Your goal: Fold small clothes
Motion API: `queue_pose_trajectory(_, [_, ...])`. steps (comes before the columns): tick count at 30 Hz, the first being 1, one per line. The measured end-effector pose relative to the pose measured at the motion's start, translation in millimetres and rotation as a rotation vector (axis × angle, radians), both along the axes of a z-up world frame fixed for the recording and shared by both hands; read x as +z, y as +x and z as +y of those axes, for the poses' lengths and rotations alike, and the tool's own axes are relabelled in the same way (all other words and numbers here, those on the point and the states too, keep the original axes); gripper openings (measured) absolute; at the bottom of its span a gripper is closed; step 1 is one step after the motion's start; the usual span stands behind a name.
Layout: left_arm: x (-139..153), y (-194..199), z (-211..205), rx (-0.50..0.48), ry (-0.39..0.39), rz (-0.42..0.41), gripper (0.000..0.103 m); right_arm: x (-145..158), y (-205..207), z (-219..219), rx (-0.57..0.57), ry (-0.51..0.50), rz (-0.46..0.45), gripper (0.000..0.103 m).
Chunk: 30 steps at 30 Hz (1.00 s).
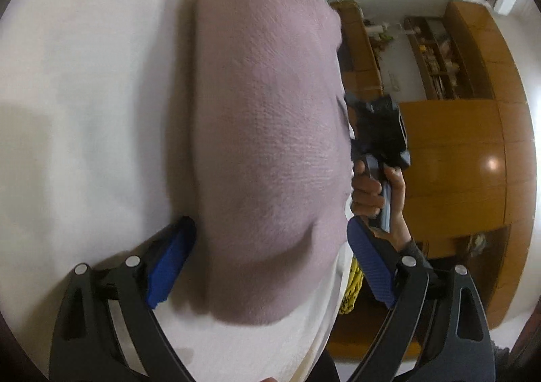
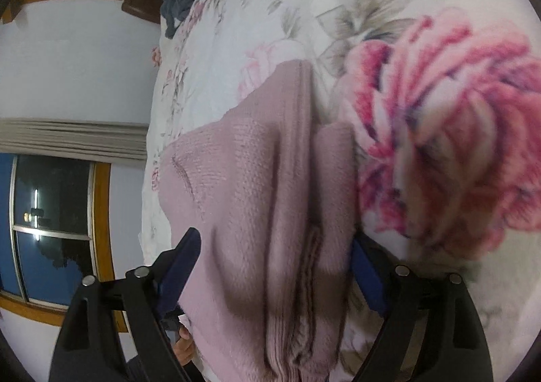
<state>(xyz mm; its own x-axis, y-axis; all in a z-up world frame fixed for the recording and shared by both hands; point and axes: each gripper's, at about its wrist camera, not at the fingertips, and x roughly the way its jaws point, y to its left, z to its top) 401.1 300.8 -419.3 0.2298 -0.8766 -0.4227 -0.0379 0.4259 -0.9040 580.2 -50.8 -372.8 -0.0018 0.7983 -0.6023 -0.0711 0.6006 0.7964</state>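
Both sets of jaws stand spread, each straddling the pink knit garment (image 1: 267, 131) without clamping it. Left gripper (image 1: 270, 263) faces a flat folded panel; right gripper (image 2: 274, 267) faces bunched layers. Folding appears partly done on the bed (image 2: 422, 43).

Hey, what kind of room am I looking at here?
Most likely a bedroom in a home. A pink knit sweater lies on a flower-print bedspread, there are wooden shelves full of small items along one wall, and a curtained window shows it is dark outside.
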Motion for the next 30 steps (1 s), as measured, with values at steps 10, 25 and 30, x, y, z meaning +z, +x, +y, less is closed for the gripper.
queue_pose_trajectory(10, [6.3, 12.7, -35.4, -0.048, 0.134, 0.085, 0.049, 5.7, -5.0, 14.1, -0.018, 0.006, -0.029, 0.05])
queue_pose_trajectory(25, [112.4, -56.9, 20.5, -0.031, 0.215, -0.03, 0.034, 98.0, -65.8, 69.7, 0.001, 0.11, -0.116, 0.045])
queue_pose_trajectory(30, [113.6, -135.9, 66.5, -0.001, 0.225, -0.006, 0.034, 88.7, -119.3, 105.8, 0.061, 0.178, -0.067, 0.045])
